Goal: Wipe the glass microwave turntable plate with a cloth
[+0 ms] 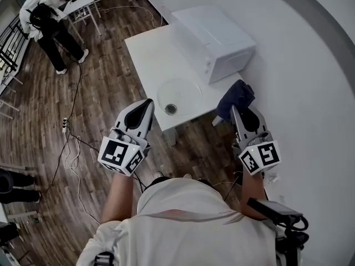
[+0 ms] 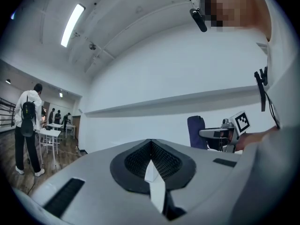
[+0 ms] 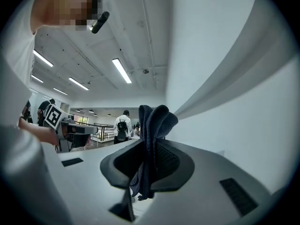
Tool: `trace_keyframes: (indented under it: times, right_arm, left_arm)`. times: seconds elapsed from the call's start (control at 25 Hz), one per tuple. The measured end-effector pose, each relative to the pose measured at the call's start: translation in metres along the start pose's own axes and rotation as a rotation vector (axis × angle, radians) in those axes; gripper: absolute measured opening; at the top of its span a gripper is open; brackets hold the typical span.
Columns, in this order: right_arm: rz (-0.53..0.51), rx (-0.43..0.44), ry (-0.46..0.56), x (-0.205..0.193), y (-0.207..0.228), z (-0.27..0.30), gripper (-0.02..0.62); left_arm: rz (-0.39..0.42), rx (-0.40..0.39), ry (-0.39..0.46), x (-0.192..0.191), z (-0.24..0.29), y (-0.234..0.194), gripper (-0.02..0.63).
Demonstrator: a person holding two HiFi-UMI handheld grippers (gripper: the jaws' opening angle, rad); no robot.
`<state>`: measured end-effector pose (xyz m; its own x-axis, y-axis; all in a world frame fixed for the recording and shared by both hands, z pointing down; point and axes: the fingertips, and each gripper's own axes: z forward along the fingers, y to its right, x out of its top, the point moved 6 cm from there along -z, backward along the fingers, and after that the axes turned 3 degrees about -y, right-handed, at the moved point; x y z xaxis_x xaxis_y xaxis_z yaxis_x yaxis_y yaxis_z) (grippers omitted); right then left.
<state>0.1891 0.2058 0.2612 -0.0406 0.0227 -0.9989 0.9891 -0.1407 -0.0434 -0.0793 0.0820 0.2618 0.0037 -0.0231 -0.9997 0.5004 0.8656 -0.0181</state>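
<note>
Closest below the head camera are the person's white-shirted shoulders, with both forearms reaching forward. Left tongs have their jaws brought together with nothing between them; the left gripper view shows the dark ribbed pads meeting. Right tongs are clamped on a dark blue cloth, which bunches up beyond the tips; in the right gripper view the cloth stands pinched between the pads, with a tail hanging below them.

The glass plate lies flat on the white surface, close to its near edge. A small dark ring shows at the near side of the plate. Both tongs are held off the near edge of the surface, apart from the plate: the left ones just left of it, the right ones with the cloth to its right. A white microwave stands behind the plate and to its right, against a white wall.

Left of the plate, dark wood floor spreads out with cables trailing across it. Far beyond and to the left, a person in a white top stands beside other white tables.
</note>
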Motion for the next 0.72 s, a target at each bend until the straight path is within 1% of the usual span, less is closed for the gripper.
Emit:
trace_keyframes:
  times: [0.32,0.48,0.72]
  right_arm:
    - [-0.014,-0.022,-0.031,0.006,-0.034,0.001,0.061]
    - [-0.017,-0.04,-0.047,0.006,-0.04,0.0,0.061]
    - [-0.019,-0.046,-0.048,0.008,-0.054,-0.003,0.061]
  left_arm:
    - [-0.039,-0.009,0.006,0.002,-0.026,-0.021,0.011]
    - [-0.035,-0.026,0.003,0.0,-0.031,-0.02,0.011]
    - [-0.036,-0.03,0.003,0.0,-0.044,-0.023,0.011]
